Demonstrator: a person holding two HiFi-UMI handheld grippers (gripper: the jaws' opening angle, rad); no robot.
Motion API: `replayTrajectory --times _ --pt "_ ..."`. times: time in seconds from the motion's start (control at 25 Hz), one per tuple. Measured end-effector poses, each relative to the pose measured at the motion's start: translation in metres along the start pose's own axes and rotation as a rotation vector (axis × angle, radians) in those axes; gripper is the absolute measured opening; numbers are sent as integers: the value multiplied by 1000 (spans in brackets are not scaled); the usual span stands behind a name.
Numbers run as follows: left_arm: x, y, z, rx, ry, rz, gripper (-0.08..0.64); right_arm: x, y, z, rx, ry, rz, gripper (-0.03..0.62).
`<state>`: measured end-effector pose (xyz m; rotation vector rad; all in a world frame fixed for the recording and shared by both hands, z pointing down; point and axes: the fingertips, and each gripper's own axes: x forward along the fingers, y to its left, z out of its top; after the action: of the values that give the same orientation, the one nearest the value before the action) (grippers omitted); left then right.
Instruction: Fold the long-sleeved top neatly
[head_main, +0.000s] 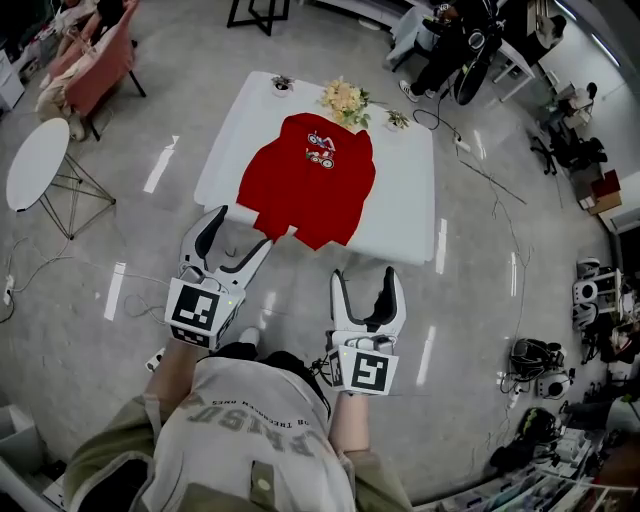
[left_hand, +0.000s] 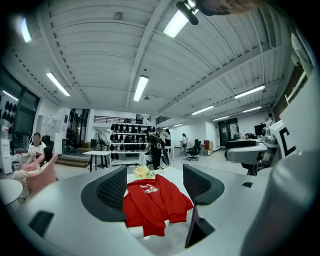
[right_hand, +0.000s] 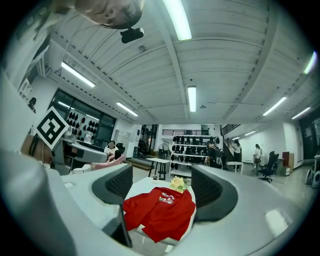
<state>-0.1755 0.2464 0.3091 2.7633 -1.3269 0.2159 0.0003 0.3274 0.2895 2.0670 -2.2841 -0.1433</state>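
Lying well beyond both tongs (head_main: 240, 230) (head_main: 366, 276): top (head_main: 310, 180)

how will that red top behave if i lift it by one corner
Likely floppy: the red top lies flat with soft creases, so a lifted corner would drape and drag the rest. It looks light, so it may slide on the smooth white table. Its near hem seems to overhang the table edge, so a pull that way could slip it off.

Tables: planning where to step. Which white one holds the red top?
The rectangular table ahead, flowers at its far edge, bears the red top; the round table at left doesn't.
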Motion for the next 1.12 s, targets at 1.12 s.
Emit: replayTrajectory --times 1.12 --pt "243 63 -18 -8 135 103 333 229 -143 -64 15 81 68 357"
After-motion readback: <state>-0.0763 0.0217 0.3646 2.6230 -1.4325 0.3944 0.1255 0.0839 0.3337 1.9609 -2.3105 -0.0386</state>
